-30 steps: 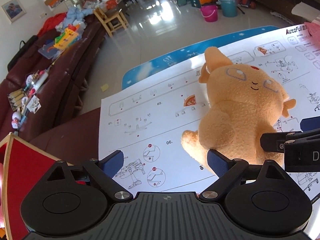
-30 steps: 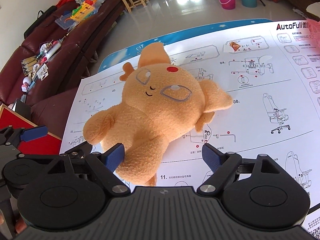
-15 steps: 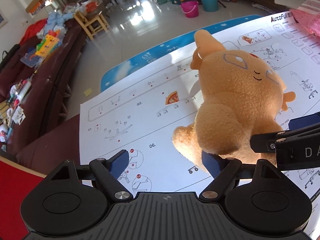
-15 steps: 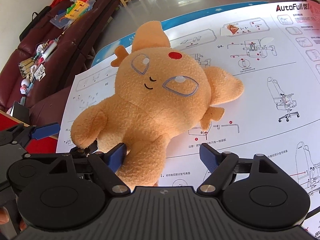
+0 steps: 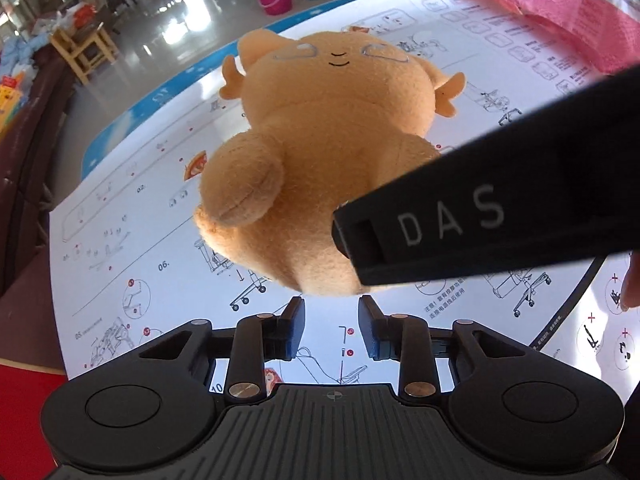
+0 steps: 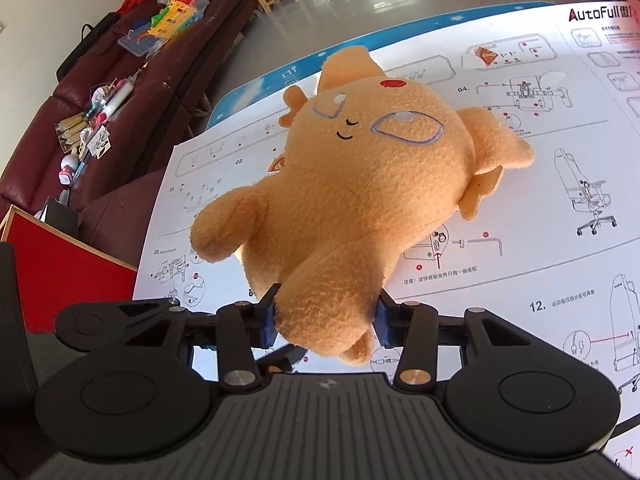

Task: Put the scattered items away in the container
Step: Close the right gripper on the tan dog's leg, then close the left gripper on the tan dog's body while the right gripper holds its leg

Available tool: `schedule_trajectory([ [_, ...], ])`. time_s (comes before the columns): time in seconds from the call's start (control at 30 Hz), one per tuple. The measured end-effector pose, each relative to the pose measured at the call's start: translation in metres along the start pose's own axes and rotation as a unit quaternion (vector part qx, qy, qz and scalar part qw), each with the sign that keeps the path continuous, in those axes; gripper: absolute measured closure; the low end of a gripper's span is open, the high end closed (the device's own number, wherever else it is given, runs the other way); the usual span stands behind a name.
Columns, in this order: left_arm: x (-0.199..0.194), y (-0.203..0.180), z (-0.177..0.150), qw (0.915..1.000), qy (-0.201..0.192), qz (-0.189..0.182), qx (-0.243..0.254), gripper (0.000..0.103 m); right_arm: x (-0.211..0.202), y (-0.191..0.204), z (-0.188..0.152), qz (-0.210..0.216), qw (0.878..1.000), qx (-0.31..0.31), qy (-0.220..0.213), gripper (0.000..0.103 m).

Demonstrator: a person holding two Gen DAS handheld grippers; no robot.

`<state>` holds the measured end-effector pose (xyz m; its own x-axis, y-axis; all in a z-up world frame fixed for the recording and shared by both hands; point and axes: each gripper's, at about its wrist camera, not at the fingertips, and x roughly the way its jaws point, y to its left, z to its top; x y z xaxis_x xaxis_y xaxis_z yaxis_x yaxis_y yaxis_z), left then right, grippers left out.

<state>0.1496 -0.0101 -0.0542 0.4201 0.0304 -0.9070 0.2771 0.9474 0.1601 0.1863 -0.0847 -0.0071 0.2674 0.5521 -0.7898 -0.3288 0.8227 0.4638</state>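
Since a moment ago both grippers have narrowed sharply, and the left gripper (image 5: pixel 331 322) has dropped lower so that it now looks at the orange plush toy (image 5: pixel 328 148) from below its feet. The right gripper (image 6: pixel 325 318) is closing, and its blue pads (image 6: pixel 267 326) already press on either side of the toy's lower leg. The left gripper's jaws are closing too, but nothing sits between them; its fingertips hang just short of the toy's bottom edge, apart from it. The toy lies on its back on a big white instruction sheet (image 6: pixel 540 208) spread over a blue-edged table (image 6: pixel 256 88), head toward the far edge, feet toward the near edge. A black bar marked "DAS" (image 5: pixel 500 208), part of the right gripper, crosses the left view in front of the toy's right side. A pink cloth (image 5: pixel 568 12) lies at the sheet's far right corner. A red board (image 6: pixel 60 264) stands off the table's left edge.
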Motion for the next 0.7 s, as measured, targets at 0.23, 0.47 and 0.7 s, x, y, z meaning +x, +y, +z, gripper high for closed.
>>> schedule_trajectory([
  [0.23,-0.036,0.026,0.001,0.9981,-0.033,0.036,-0.037,0.025,-0.015,-0.028,-0.005,-0.010,1.000,0.020,-0.008,0.052],
  [0.47,-0.072,0.034,0.045,0.9935,-0.080,0.015,-0.080,0.010,-0.019,-0.036,-0.009,-0.013,0.999,0.027,-0.016,0.050],
  [0.7,-0.029,0.024,0.081,0.9941,-0.014,0.008,-0.107,0.011,-0.020,-0.035,-0.011,-0.014,1.000,0.011,-0.017,0.050],
])
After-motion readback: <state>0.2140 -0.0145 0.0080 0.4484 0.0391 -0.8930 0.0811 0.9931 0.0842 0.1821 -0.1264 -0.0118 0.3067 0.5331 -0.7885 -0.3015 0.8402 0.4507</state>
